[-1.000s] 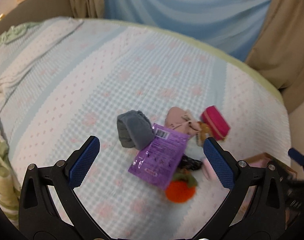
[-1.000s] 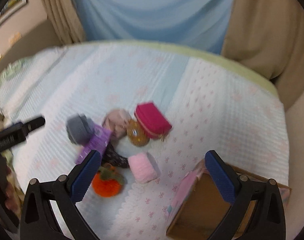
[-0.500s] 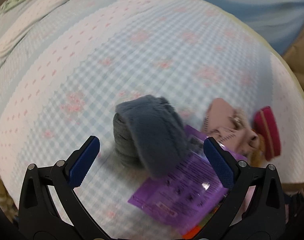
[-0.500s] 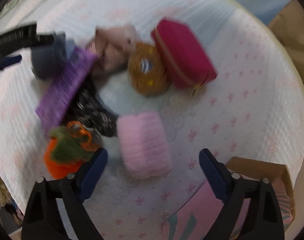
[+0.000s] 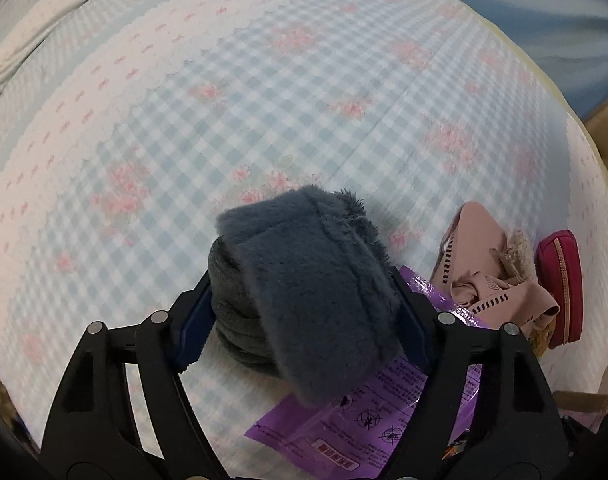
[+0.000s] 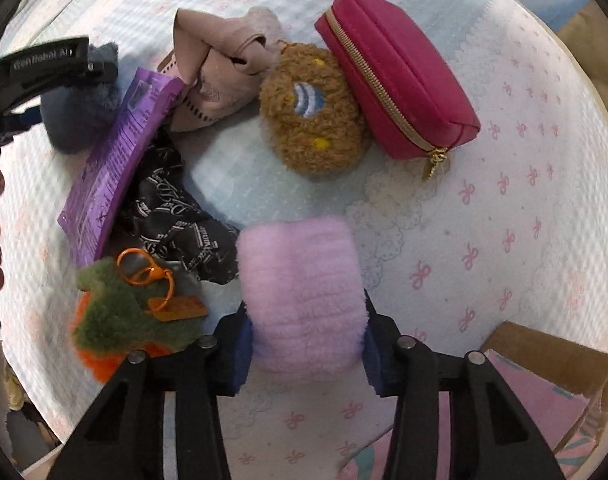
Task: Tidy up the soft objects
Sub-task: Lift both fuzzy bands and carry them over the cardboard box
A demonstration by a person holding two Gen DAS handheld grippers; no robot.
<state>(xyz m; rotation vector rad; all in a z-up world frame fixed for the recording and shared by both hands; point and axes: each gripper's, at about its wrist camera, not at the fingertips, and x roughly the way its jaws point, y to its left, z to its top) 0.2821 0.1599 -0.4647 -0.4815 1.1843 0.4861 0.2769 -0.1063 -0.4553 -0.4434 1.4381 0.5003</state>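
A: Soft objects lie clustered on a checked bedspread point(image 5: 264, 92), beside a cardboard box point(image 6: 552, 364) at its near right corner. What do the tongs hold?

B: The left gripper point(image 5: 304, 316) is clamped on a grey-blue fleece roll point(image 5: 304, 280), which rests on the spread and overlaps a purple packet point(image 5: 368, 428). The right gripper point(image 6: 304, 344) is pressed closed against both sides of a pink fluffy roll point(image 6: 300, 288).

A: And the rest, by size?

B: A magenta zip pouch point(image 6: 400, 76) touches a brown plush ball point(image 6: 312, 112); then beige cloth point(image 6: 220, 68), black printed fabric point(image 6: 176, 212), and an orange-and-green plush keyring point(image 6: 120, 316).
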